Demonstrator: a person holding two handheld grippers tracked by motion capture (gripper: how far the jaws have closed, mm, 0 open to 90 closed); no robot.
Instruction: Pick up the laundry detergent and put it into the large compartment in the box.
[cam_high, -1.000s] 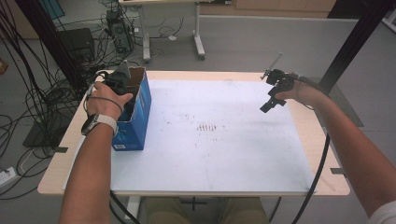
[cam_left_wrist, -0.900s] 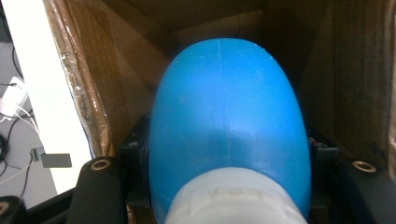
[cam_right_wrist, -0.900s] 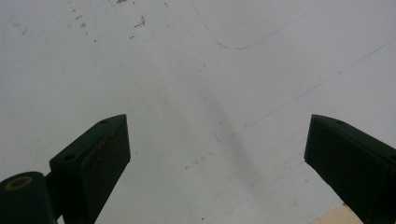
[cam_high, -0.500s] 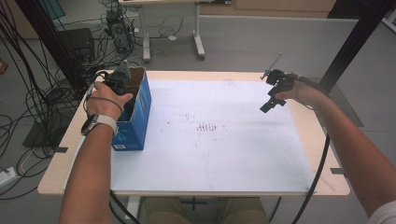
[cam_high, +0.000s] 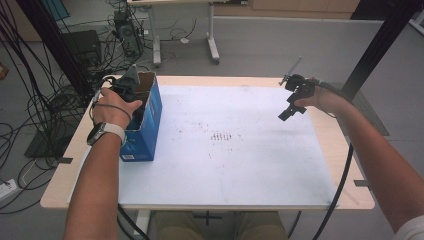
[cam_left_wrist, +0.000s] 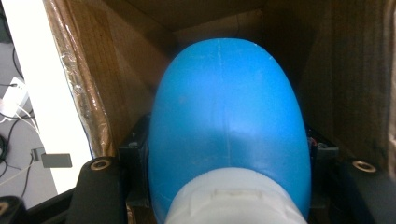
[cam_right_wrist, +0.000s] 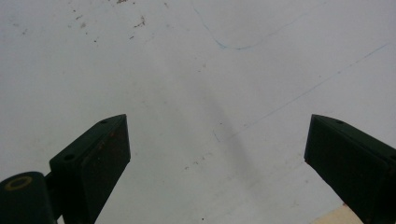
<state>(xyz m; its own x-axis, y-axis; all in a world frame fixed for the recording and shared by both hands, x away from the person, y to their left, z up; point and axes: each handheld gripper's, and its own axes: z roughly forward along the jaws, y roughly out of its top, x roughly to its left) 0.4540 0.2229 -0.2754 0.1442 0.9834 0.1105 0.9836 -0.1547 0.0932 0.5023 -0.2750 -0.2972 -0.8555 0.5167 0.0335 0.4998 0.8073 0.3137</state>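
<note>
A tall blue cardboard box (cam_high: 150, 122) stands open-topped at the table's left edge. My left gripper (cam_high: 130, 85) reaches down into it from above. In the left gripper view a smooth, rounded blue object with a white end (cam_left_wrist: 229, 126) sits between the two jaws, held on both sides, with the brown inner walls of the box (cam_left_wrist: 154, 28) all around. My right gripper (cam_high: 290, 106) hovers at the far right of the table over the white sheet. Its fingers (cam_right_wrist: 93, 158) stand wide apart with nothing between them.
A white sheet (cam_high: 240, 165) with faint brown specks near its middle covers most of the wooden table (cam_high: 345, 150). Cables and equipment lie on the floor to the left and behind. A black post (cam_high: 380, 45) rises at the back right.
</note>
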